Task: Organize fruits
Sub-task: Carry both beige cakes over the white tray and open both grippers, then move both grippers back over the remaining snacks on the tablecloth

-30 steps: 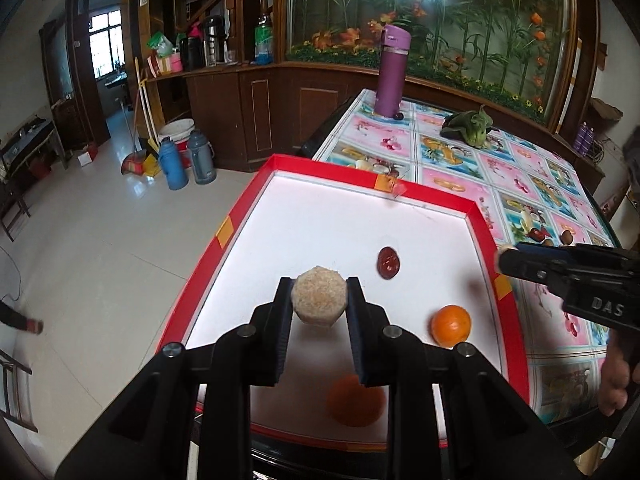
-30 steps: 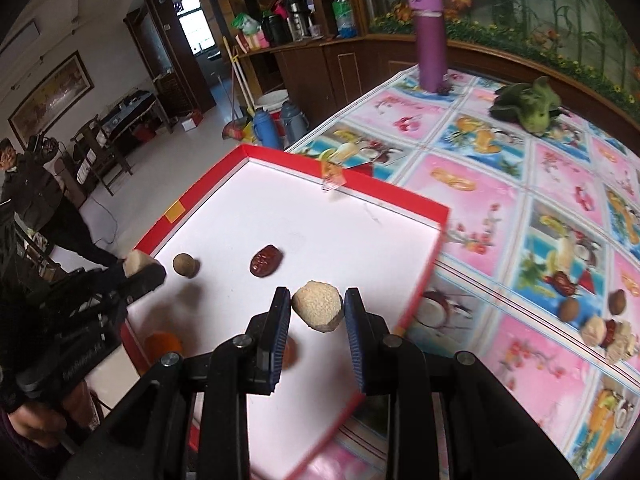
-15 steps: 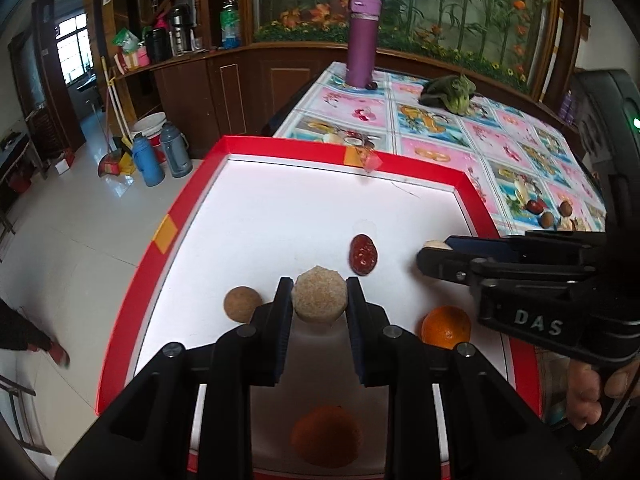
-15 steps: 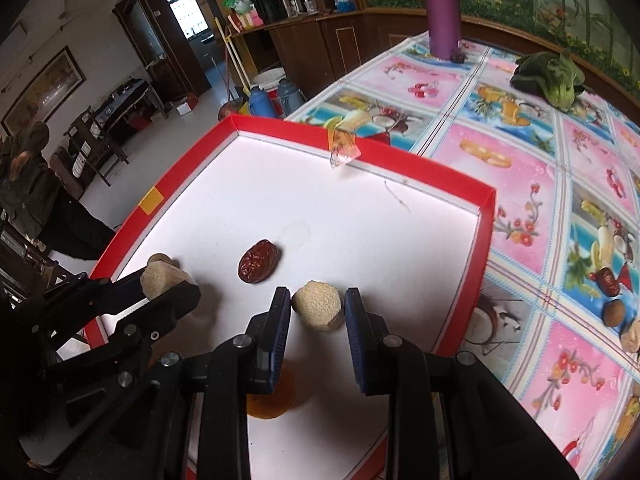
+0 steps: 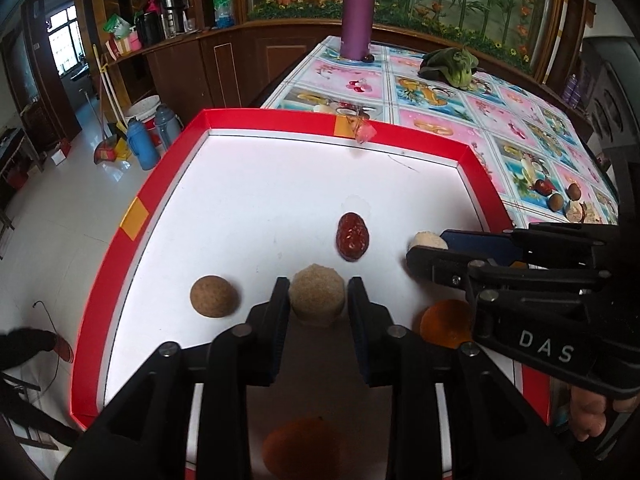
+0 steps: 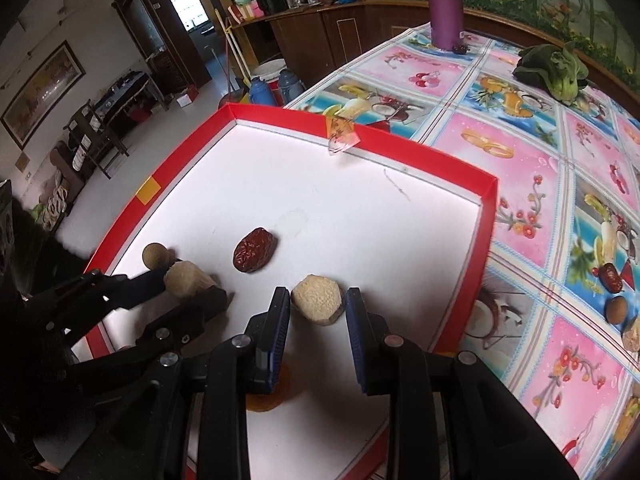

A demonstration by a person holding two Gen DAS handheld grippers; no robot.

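A red-rimmed white tray lies on the table. My left gripper is shut on a rough tan fruit low over the tray. My right gripper has a pale tan fruit between its fingers, with small gaps at both pads, just over the tray floor. In the tray lie a red date, a brown round fruit and two oranges. The date and brown fruit show in the right wrist view too.
A purple bottle and a green vegetable stand at the table's far end. Several small fruits lie on the patterned cloth to the right of the tray. The tray's left rim overhangs the floor.
Both grippers have lowered toward the tray floor and come closer together. The right gripper's fingers have parted slightly around its fruit.
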